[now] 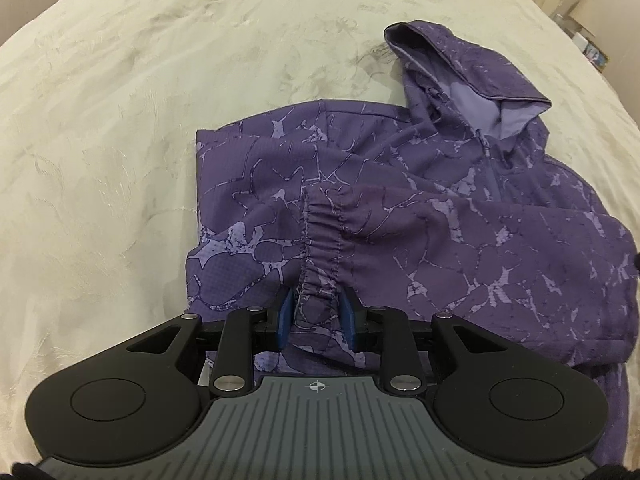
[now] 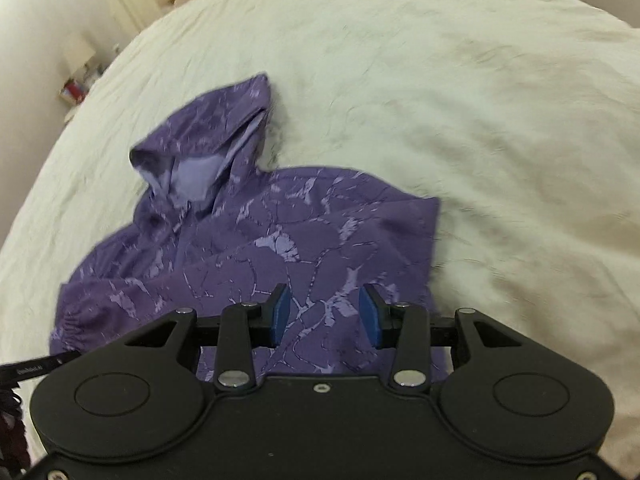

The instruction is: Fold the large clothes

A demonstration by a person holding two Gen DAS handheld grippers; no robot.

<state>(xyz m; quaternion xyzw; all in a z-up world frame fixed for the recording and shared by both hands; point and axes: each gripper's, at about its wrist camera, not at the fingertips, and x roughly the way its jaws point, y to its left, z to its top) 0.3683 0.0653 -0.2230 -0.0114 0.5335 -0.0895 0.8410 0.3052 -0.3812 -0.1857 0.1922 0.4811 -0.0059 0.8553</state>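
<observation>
The purple hooded jacket (image 1: 400, 200) lay partly folded on the cream bed (image 1: 120, 120), the left gripper (image 1: 316, 312) with its jaws nearly closed on the gathered cuff (image 1: 322, 240) of a sleeve laid across the body; the right gripper (image 2: 323, 312) hung over the fabric, jaws half open and empty. The slippery cuff could have slid free and undone the fold if pulled; the hood (image 2: 200, 148) stuck out unfolded, and nothing else stood in the way.

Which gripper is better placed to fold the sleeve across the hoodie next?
Left gripper, probably: its pads already pinch the sleeve cuff. The right gripper hangs open above the hoodie.
</observation>
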